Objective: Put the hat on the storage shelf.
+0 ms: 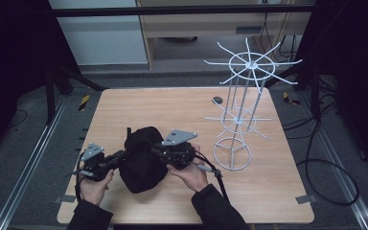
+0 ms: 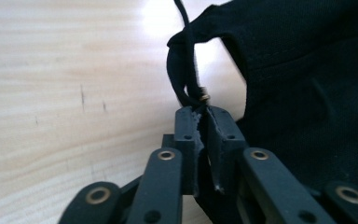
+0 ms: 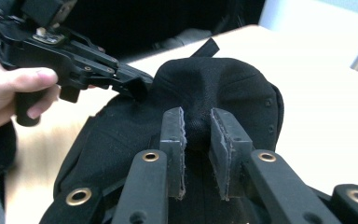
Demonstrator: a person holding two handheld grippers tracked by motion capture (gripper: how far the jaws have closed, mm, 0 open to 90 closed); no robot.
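Wooden table (image 1: 124, 103), black cap (image 1: 141, 160) pinched by left gripper (image 1: 123, 154) and right gripper (image 1: 157, 149), brim hidden.

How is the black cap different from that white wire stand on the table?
The black cap is soft, dark cloth, slumped low on the table; the white wire stand is thin, stiff rods standing tall and upright. You can see straight through the stand, but not through the cap. The left tongs pinch the cap's strap and the right tongs squeeze its crown, while nothing touches the stand. Both sit on the same wooden table.
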